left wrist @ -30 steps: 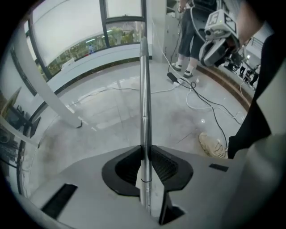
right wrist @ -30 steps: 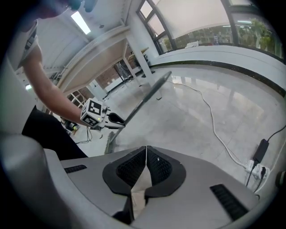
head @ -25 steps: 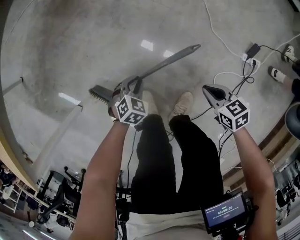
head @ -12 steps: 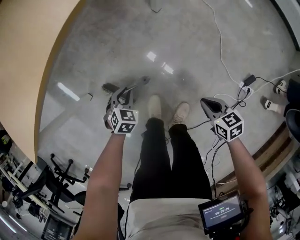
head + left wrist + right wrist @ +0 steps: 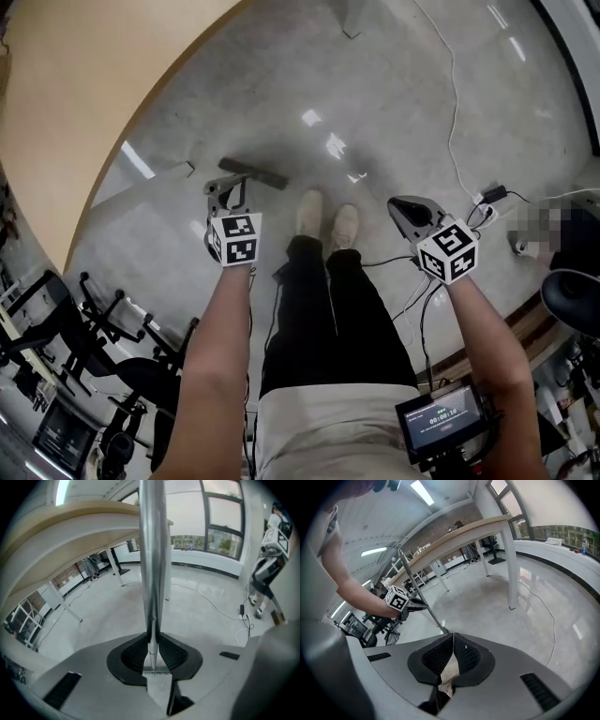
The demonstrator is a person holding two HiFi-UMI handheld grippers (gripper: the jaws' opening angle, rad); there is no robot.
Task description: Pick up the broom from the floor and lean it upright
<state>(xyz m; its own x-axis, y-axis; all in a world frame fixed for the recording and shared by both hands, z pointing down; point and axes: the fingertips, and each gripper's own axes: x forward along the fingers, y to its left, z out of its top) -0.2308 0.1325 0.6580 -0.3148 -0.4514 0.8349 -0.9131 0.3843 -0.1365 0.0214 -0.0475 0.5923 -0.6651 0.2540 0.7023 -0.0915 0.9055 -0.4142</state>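
The broom stands nearly upright, its dark head (image 5: 253,174) down on the concrete floor just ahead of the person's shoes (image 5: 310,212). My left gripper (image 5: 228,191) is shut on the broom's silver handle (image 5: 152,550), which rises straight up from between the pads (image 5: 140,653) in the left gripper view. The right gripper view shows that same handle (image 5: 423,598) slanting up past my left gripper (image 5: 419,605). My right gripper (image 5: 405,208) hangs to the right of the legs, apart from the broom, its pads (image 5: 461,656) closed together with nothing between them.
A beige-topped table (image 5: 84,84) on white legs (image 5: 512,569) stands to the left and ahead. White cables and a power strip (image 5: 491,195) lie on the floor at the right. Black office chairs and equipment (image 5: 112,347) crowd the lower left.
The broom has gone from lying on the floor to nearly upright in my left gripper. Both grippers rose and the left one rolled. The right stayed empty.
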